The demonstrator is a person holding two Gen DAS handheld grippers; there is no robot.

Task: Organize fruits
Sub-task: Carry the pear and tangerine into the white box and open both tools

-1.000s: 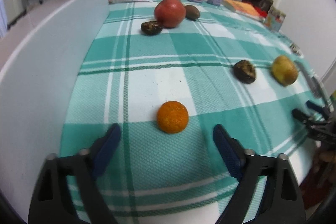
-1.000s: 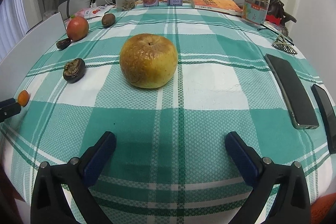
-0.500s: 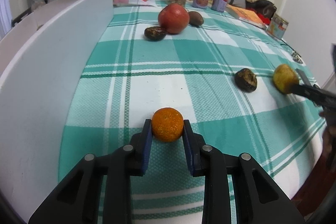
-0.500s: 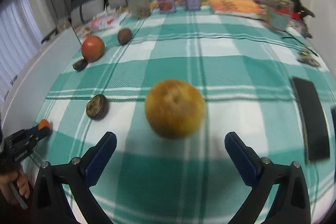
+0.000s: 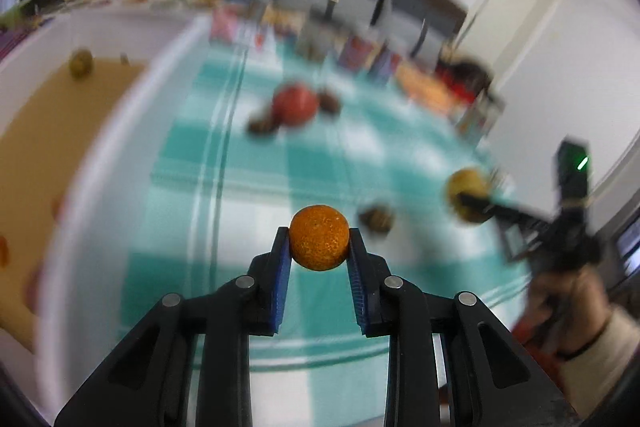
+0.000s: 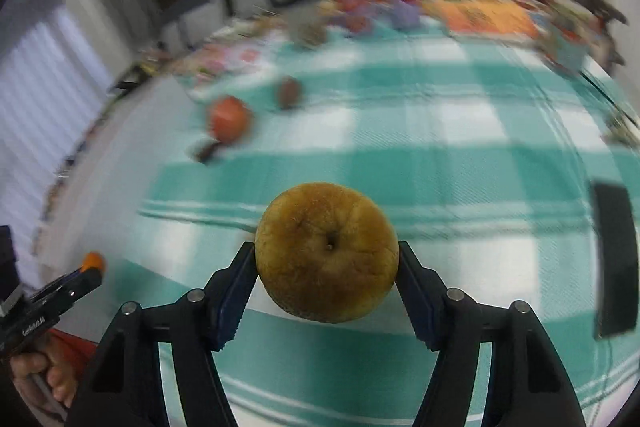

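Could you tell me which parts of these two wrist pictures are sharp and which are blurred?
Left wrist view: the orange and left gripper are sharp; the checked cloth and red fruit smear. Right wrist view: the yellow apple and right gripper are crisp, the background streaked.

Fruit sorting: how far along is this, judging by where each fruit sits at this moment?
Done: one greenish fruit lies in the tan-floored box at left.
In hand: the left gripper has clamped the small orange; the right gripper, jaws just closing, holds the yellow-brown apple. Both are clear of the checked cloth.
Left: the red fruit and three dark ones beside it.
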